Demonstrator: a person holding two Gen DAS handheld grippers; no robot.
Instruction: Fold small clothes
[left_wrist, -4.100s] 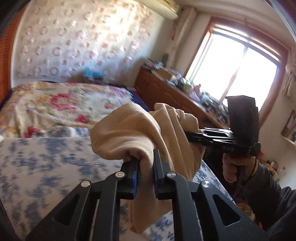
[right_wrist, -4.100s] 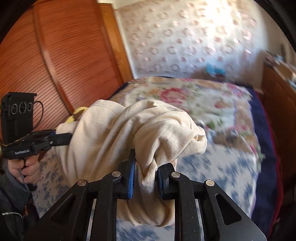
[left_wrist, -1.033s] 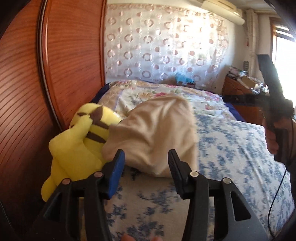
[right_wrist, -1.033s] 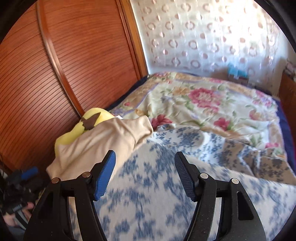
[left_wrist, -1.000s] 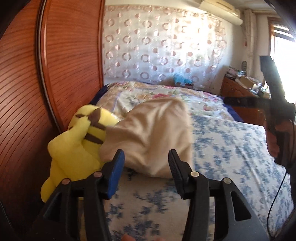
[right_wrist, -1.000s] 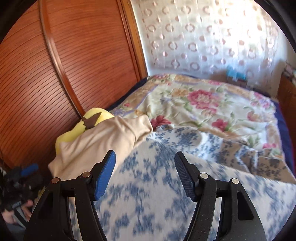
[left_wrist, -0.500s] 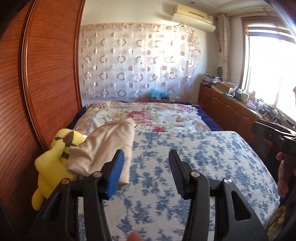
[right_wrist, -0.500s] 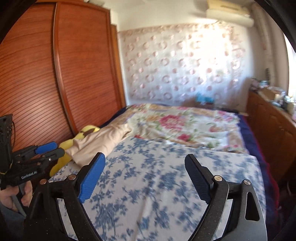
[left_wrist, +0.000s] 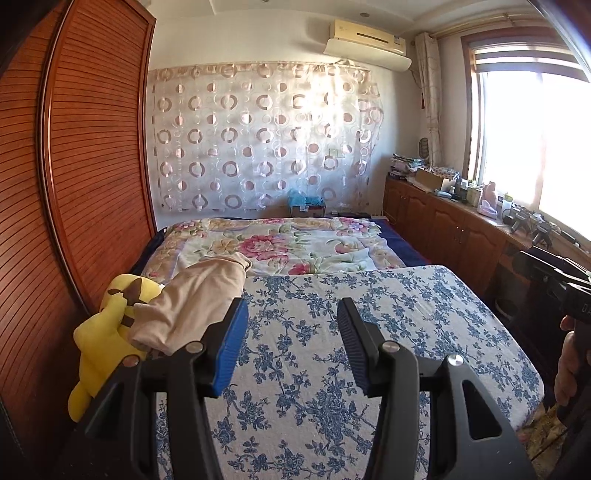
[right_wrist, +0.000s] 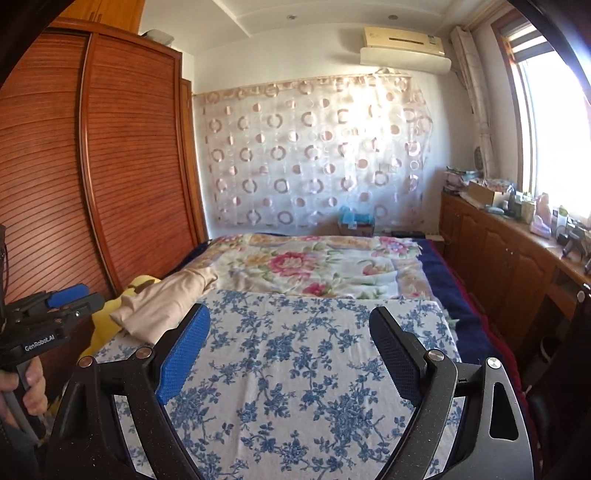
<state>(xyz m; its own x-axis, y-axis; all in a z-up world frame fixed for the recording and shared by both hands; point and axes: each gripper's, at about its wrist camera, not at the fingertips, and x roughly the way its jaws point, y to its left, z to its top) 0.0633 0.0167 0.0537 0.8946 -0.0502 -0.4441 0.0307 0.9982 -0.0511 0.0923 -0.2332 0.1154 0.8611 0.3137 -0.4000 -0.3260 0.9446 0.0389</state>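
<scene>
With the beige garment (left_wrist: 195, 302) lying bundled against the yellow plush toy (left_wrist: 107, 328), left gripper (left_wrist: 290, 343) and right gripper (right_wrist: 290, 354) stand wide and empty, so folding appears complete.

a yellow plush toy (left_wrist: 107, 328) lies at the bed's (left_wrist: 424, 321) left edge beside the wooden wardrobe (left_wrist: 92, 177). circle-patterned curtain (left_wrist: 258, 140), air conditioner (left_wrist: 367, 46), cluttered wooden cabinets (left_wrist: 454, 229) under the window (left_wrist: 532, 147).

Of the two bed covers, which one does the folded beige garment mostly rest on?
The blue-flowered white cover, nearer the grippers. The beige garment lies at its left edge against the yellow plush toy; only its far tip reaches the pink-rose cover beyond.
</scene>
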